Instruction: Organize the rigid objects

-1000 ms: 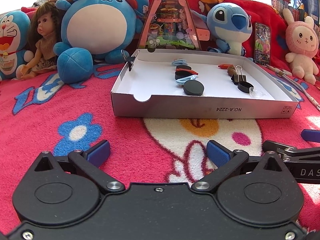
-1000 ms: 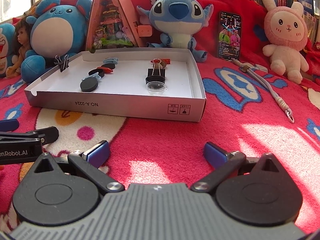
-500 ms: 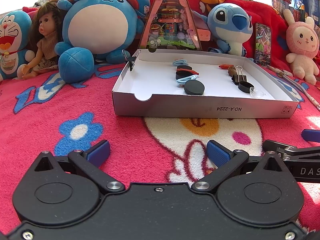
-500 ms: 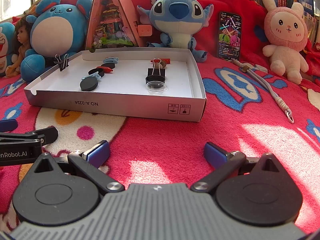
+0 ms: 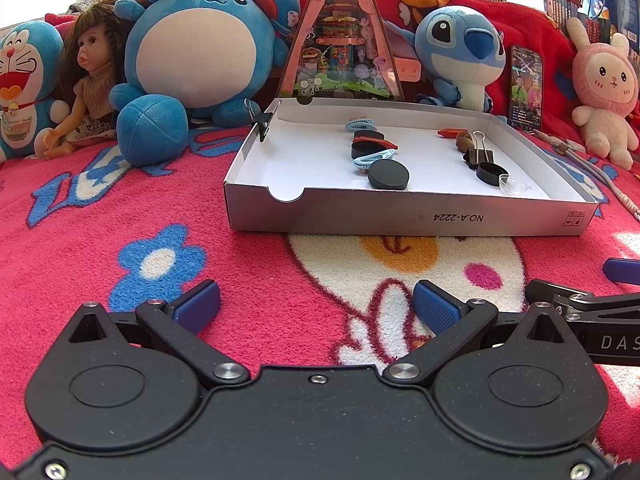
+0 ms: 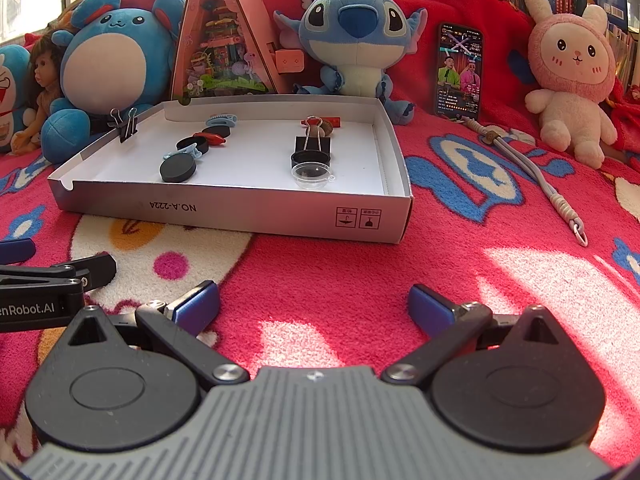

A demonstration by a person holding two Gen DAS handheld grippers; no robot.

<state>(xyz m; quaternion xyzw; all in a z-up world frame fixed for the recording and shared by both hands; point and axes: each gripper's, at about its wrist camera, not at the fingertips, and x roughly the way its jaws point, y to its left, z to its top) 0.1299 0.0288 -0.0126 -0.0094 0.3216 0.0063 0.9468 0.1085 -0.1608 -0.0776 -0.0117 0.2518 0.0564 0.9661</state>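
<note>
Both the left tongs (image 5: pixel 316 306) and the right tongs (image 6: pixel 314 304) hover apart and empty over the red blanket (image 6: pixel 360 280), near its front edge. The small rigid objects lie inside the white box (image 6: pixel 240 208). The light box may slide on the soft blanket if pushed.

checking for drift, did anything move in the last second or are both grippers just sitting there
Almost nothing changed. The left view shifts very slightly. Both the left hand-held gripper and right hand-held gripper stay open and empty above the blanket, and the items in the white box lie unmoved.
</note>
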